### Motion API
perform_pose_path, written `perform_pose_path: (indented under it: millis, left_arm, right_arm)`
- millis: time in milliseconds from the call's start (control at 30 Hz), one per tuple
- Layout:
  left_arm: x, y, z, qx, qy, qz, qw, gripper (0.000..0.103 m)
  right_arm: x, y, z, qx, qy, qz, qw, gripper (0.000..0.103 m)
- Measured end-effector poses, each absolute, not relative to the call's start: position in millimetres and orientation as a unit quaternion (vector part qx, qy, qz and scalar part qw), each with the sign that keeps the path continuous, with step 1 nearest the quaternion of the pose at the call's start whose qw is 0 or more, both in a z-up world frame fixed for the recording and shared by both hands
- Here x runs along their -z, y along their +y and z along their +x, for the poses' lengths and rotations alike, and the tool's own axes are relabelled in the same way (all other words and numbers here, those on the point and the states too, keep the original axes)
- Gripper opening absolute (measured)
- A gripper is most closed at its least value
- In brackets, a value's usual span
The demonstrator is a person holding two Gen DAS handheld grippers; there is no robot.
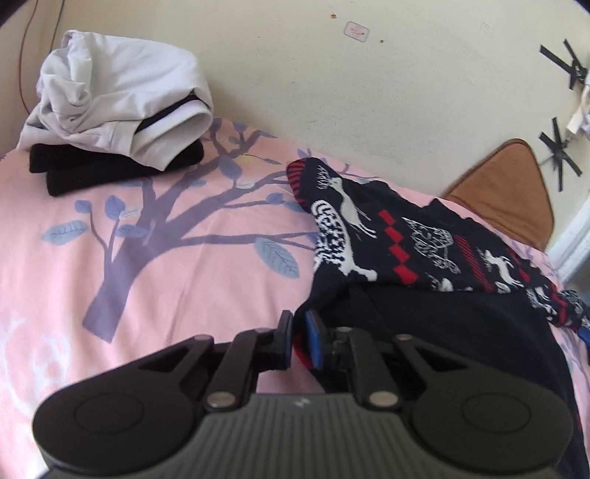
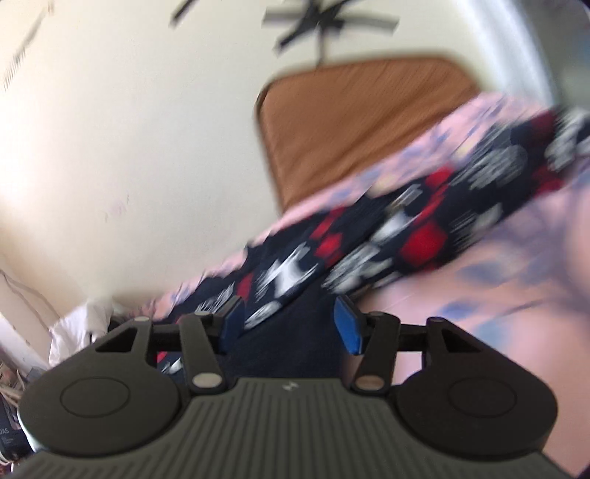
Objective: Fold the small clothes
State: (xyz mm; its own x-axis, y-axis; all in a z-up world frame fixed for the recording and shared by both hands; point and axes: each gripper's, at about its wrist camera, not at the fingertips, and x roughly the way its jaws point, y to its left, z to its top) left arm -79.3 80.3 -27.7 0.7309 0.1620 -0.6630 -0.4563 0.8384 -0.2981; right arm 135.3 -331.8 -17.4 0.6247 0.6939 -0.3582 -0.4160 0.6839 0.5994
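Left wrist view gives us the wide pink bedsheet printed with a purple tree and blue leaves (image 1: 155, 235), filling the frame from 7 to 3 o'clock. On it, from 1 to 4 o'clock, lies the navy knitted garment patterned with white deer and red blocks (image 1: 387, 235), rumpled, its plain dark inside showing nearer us; we judge this piece still unfolded. At 10 o'clock sits a loosely folded white garment with a black stripe (image 1: 110, 95) on top of a folded black garment (image 1: 92, 169), which looks like a finished stack.

Our left gripper (image 1: 298, 339) is clenched on an edge of the navy garment, red-striped cloth showing in the narrow gap. In the blurred right wrist view our right gripper (image 2: 289, 320) stands released, the navy cloth (image 2: 405, 235) between the pads but not pressed.

A small sticker on the cream wall (image 1: 357, 31) at 12 o'clock is too small to read.
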Motion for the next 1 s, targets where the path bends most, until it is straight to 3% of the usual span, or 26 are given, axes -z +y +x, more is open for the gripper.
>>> perform_pose_path:
  millis: [100,267,333,367,700,800,833,867,900,1000]
  left_arm:
    - [16.1,71.7,-89.5,-0.204,0.309,-0.198,0.908,0.016]
    - [-15.7,72.4,-89.1,-0.183,0.246,-0.237,0.922,0.038]
    - [-21.6,62.6,-75.7,-0.153,0.241,-0.231,0.93,0.053]
    - [-22.7,56.3,-67.2,-0.14,0.243,-0.226,0.933,0.054]
    - [17.7,21.5,31.9,-0.067,0.292,-0.219,0.929,0.055]
    - [33.9,23.2,32.1,-0.07,0.284,-0.22,0.931,0.047]
    - [32.2,25.2,29.7,-0.064,0.28,-0.223,0.932,0.047]
    - [33.2,28.2,28.3,-0.064,0.28,-0.226,0.931,0.047]
    - [34.4,31.3,28.3,-0.065,0.284,-0.233,0.928,0.043]
    - [34.4,36.4,27.7,-0.066,0.282,-0.245,0.925,0.039]
  right_arm:
    - [18.2,-391.4,149.4,-0.26,0.287,0.263,0.884,0.057]
    - [24.3,-458.3,182.6,-0.162,0.286,0.342,0.881,0.059]
    - [25.9,-473.3,189.9,-0.129,0.272,0.365,0.881,0.059]
    - [27.3,-476.7,192.9,-0.114,0.268,0.367,0.883,0.059]
    - [47.6,-458.7,207.9,-0.157,0.292,0.461,0.823,0.061]
    - [48.6,-453.8,231.5,-0.116,0.291,0.443,0.84,0.062]
    - [48.8,-454.2,242.0,-0.106,0.288,0.432,0.848,0.059]
    - [46.4,-455.0,255.4,-0.097,0.289,0.411,0.859,0.028]
    - [40.1,-459.1,268.6,-0.083,0.286,0.383,0.875,0.009]
    - [4.4,-479.0,279.3,-0.059,0.211,0.386,0.896,0.009]
